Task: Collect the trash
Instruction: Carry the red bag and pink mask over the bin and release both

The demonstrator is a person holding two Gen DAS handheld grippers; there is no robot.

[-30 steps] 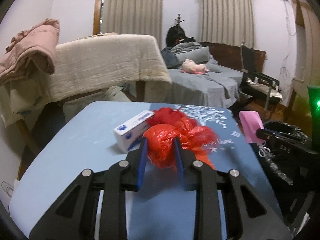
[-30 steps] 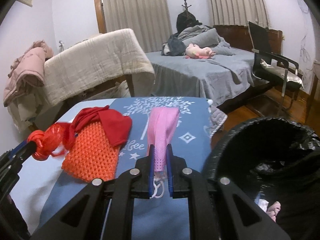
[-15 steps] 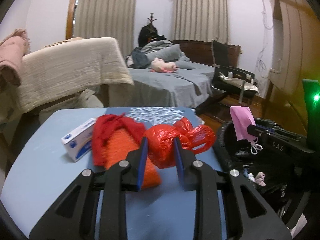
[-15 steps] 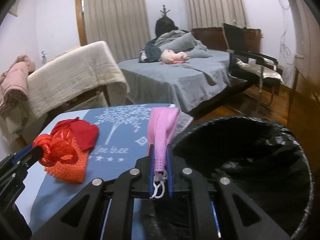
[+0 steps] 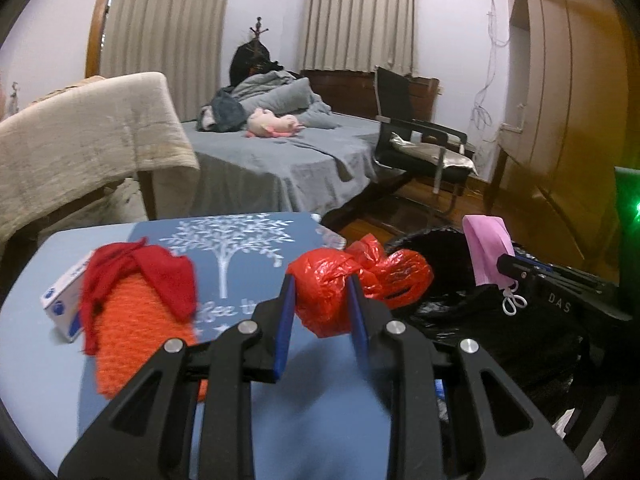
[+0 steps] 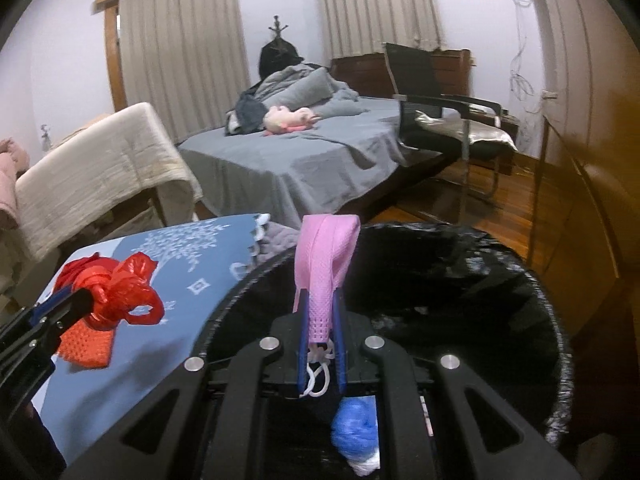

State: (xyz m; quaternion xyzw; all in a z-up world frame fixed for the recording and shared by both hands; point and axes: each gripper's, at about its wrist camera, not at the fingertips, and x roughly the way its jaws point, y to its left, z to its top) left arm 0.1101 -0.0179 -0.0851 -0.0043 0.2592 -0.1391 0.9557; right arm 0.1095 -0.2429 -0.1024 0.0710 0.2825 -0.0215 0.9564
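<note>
My left gripper (image 5: 322,300) is shut on a crumpled red plastic bag (image 5: 352,280) and holds it above the right edge of the blue table (image 5: 248,412), beside the bin. My right gripper (image 6: 321,316) is shut on a folded pink face mask (image 6: 326,264) and holds it over the open black-lined trash bin (image 6: 552,344). The mask (image 5: 486,250) and the bin (image 5: 500,320) also show at the right of the left wrist view. The red bag (image 6: 116,292) shows at the left of the right wrist view. A blue wad (image 6: 354,428) lies inside the bin.
A red and orange knitted cloth (image 5: 136,300) and a small white box (image 5: 64,300) lie on the table's left. Behind stand a grey bed (image 5: 280,160), a blanket-draped frame (image 5: 80,140), a black chair (image 5: 420,148) and a wooden wardrobe (image 5: 560,100).
Both grippers have moved right with their loads. The pink mask went from above the table to over the bin. The red bag went from the table's middle to its right edge.
</note>
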